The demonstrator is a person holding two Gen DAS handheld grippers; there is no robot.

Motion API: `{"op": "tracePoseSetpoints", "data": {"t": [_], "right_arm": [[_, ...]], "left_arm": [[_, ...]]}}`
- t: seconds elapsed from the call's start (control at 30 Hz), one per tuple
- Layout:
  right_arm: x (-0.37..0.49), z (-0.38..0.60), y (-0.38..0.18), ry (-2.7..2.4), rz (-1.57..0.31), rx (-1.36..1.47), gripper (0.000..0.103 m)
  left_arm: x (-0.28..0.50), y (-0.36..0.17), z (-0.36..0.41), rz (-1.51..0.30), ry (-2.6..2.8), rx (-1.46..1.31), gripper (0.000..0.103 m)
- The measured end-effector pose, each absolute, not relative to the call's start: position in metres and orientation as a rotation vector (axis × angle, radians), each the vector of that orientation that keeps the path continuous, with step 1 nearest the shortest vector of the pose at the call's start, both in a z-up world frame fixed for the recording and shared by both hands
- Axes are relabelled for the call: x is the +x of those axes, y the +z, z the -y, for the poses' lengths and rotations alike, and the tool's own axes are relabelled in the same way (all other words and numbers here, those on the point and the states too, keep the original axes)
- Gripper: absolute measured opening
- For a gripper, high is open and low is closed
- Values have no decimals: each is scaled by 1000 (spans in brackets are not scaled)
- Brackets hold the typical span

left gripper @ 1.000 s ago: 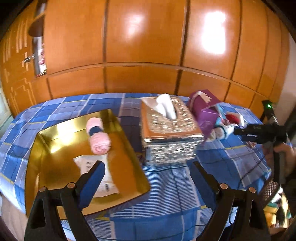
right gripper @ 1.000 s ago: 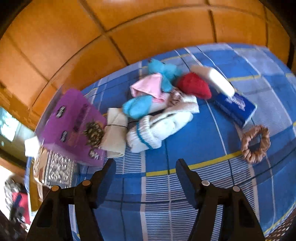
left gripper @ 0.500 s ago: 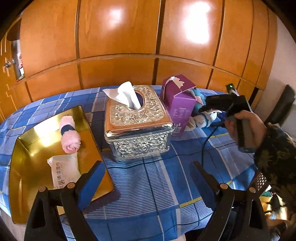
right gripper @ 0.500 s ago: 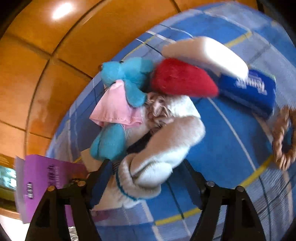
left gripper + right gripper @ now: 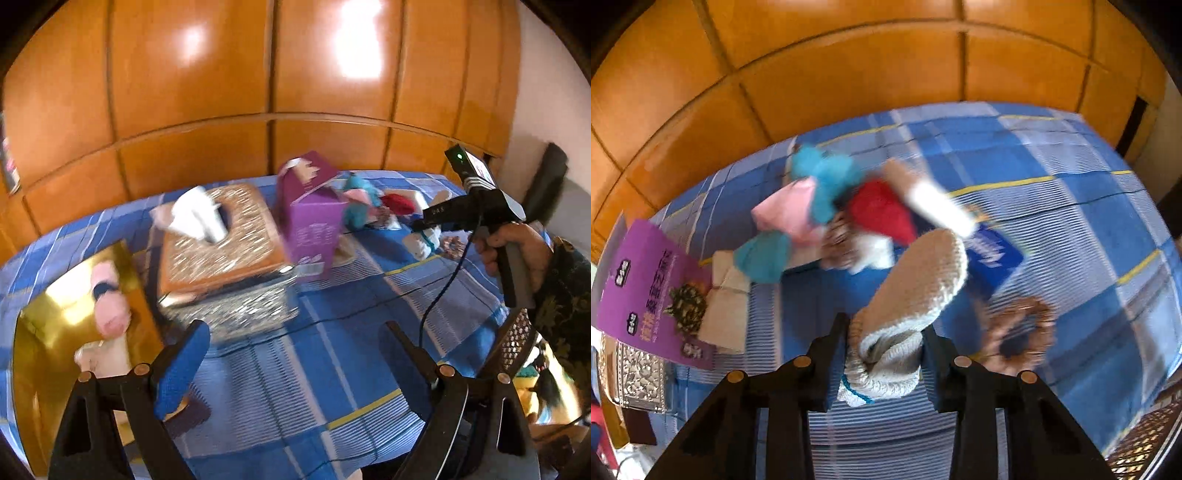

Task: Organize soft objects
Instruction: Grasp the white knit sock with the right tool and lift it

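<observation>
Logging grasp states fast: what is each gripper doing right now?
Left gripper: open, empty, above the blue checked cloth.
Right gripper: jaws just closed on the rolled white knit sock.

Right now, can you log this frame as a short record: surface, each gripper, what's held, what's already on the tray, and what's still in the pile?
surface: blue checked cloth
right gripper: jaws just closing, pressed on a white knitted sock
left gripper: open, nothing between the fingers
gold tray: pink rolled towel, white packet
pile: teal and pink plush toy, red piece, blue tissue pack
nearby: purple box, silver tissue box, wicker ring
</observation>
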State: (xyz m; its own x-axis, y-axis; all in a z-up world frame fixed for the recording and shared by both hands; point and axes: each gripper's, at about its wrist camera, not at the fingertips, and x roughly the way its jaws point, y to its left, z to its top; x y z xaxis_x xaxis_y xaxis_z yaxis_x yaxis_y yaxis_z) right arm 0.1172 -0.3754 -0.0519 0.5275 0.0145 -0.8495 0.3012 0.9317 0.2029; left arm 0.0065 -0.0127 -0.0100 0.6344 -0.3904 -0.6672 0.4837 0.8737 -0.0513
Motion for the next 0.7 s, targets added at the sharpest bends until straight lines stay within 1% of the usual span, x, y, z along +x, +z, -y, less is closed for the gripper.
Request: {"op": "tracePoseSetpoints", "data": {"t": [0.2, 0.3, 0.47, 0.53, 0.63, 0.7], "right_arm": [[93, 412, -29, -240, -741, 503, 35], [84, 426, -20, -290, -636, 561, 35], [62, 460, -18, -371, -550, 711, 35], [53, 472, -19, -424, -526, 754, 35], [43, 483, -20, -467, -509, 792, 35], [37, 489, -22, -473, -488, 816, 35]], "left_arm": [[14, -5, 59, -731, -573, 245, 93], [21, -5, 82, -748, -598, 269, 88], [39, -1, 124, -768, -647, 324, 78], [48, 0, 139, -779, -663, 330, 77], [68, 2, 165, -819, -701, 315, 68], [84, 4, 186, -849, -733, 279, 66]]}}
